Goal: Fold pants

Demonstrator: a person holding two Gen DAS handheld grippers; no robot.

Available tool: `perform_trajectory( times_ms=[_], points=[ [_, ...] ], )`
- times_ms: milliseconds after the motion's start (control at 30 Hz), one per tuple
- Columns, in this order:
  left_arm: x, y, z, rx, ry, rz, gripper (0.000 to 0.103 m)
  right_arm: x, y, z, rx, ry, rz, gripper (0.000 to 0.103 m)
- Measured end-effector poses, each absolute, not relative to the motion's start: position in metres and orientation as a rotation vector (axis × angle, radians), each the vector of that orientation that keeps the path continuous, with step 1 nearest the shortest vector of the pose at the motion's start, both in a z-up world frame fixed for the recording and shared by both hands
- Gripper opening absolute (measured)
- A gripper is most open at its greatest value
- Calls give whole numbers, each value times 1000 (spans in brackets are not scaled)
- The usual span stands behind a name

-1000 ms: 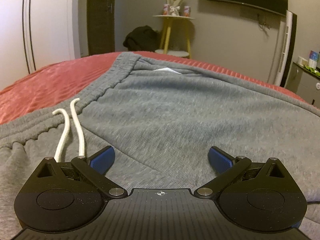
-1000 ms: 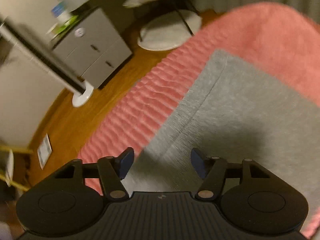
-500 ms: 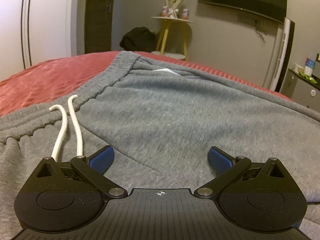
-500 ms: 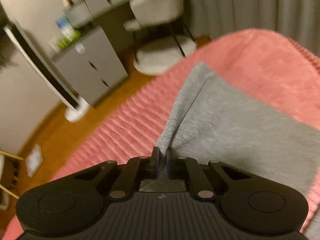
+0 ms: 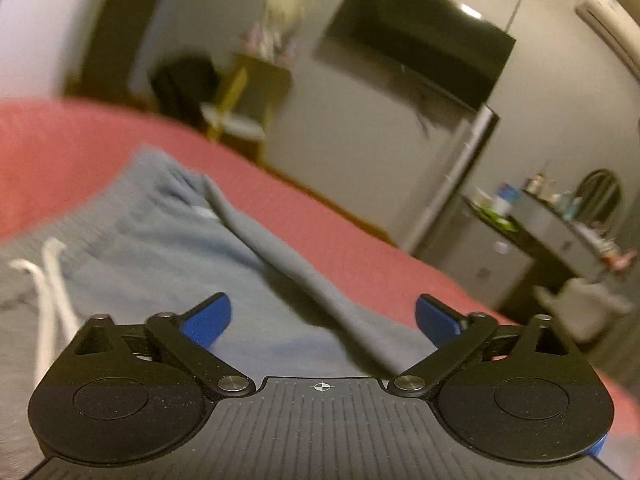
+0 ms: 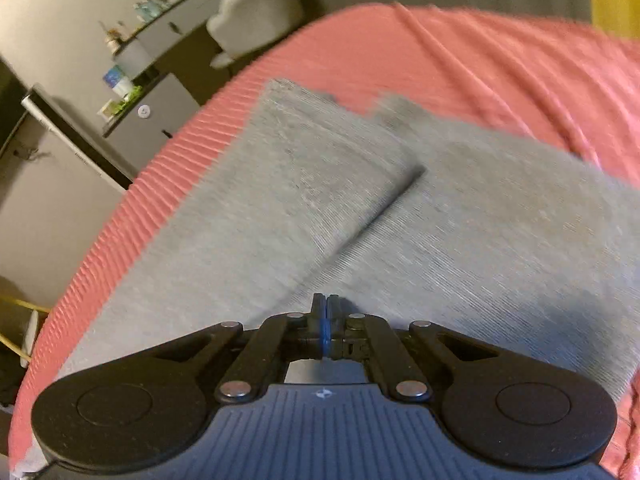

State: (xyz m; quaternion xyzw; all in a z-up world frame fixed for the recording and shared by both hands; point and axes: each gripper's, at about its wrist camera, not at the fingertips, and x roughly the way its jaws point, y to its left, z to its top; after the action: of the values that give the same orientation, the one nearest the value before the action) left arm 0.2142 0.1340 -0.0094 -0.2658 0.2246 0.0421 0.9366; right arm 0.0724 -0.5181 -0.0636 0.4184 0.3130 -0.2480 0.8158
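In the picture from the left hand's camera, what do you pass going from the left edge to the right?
White drawstring → grey pants → yellow-legged side table → wall-mounted TV → cluttered grey dresser.

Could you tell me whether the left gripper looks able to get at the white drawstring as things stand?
Probably yes: the drawstring lies bare on the pants, just left of the left gripper, whose jaws are closing with nothing between them.
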Motion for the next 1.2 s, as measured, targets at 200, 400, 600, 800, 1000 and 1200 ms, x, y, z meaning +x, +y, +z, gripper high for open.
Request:
perform_trajectory(
  times_ms=[200, 400, 600, 800, 1000, 1200],
  points=[
    [290, 170, -27, -726, 679, 85, 85, 82, -541, -70, 1076, 606, -446, 53],
    [343, 173, -56, -823, 837, 45, 52, 100, -550, -69, 1139, 528, -439, 56],
    [358, 168, -66, -878, 901, 52, 8, 121, -563, -80, 1174, 534, -474, 41],
    [309, 164, 7, -802, 722, -36, 6, 135, -574, -50, 1153, 555, -495, 5],
    [180, 175, 85, -752, 574, -173, 7, 67, -576, 39, 1066, 321, -362, 4],
    [62, 187, 29, -794, 744, -96, 7, -23, -573, 21, 1009, 378, -399, 5]
  ],
)
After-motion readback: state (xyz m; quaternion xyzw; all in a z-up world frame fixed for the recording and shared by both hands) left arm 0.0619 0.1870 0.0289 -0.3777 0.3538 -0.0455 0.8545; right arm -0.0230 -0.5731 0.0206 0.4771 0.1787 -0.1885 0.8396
